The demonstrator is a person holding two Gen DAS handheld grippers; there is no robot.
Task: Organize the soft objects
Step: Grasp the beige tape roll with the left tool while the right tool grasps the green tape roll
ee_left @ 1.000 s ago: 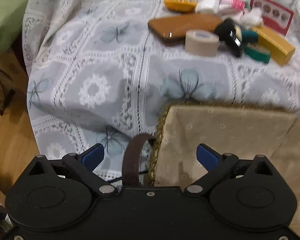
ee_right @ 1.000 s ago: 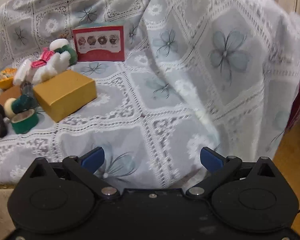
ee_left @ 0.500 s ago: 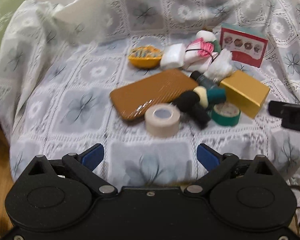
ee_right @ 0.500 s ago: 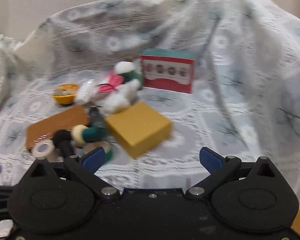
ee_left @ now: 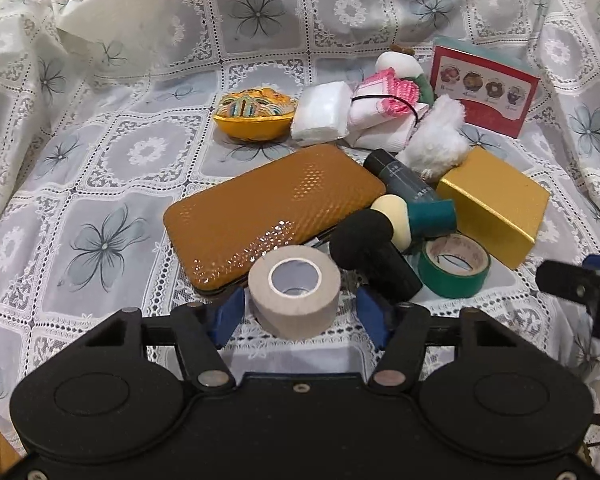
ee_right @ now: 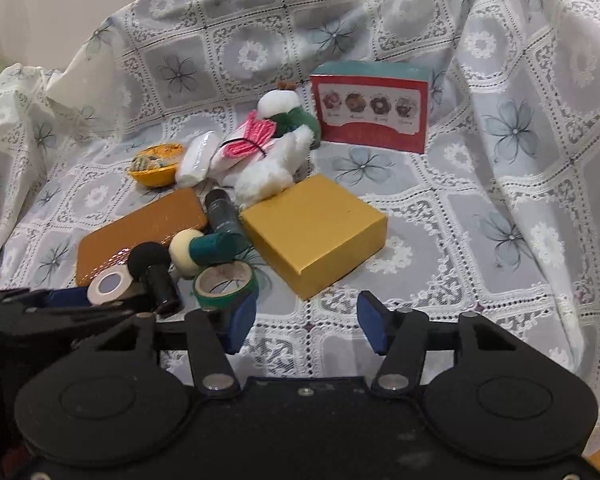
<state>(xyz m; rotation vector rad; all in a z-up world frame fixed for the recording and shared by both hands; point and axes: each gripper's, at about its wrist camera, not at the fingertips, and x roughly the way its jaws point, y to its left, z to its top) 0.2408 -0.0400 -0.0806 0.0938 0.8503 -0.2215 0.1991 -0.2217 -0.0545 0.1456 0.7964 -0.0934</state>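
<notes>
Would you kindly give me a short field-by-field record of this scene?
surface: lace cloth
soft items: white plush toy; tissue pack
hard items: gold box; red box
left gripper: fingers just closing in, beige tape roll between them, gaps visible
right gripper: fingers just closing in, nothing between

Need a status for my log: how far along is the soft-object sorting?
Nothing looks done: plush toy and tissue pack lie piled beside the gold box. In hand: nothing; left tool and right tool have just been closing, nothing gripped between them. All sorting remains.
</notes>
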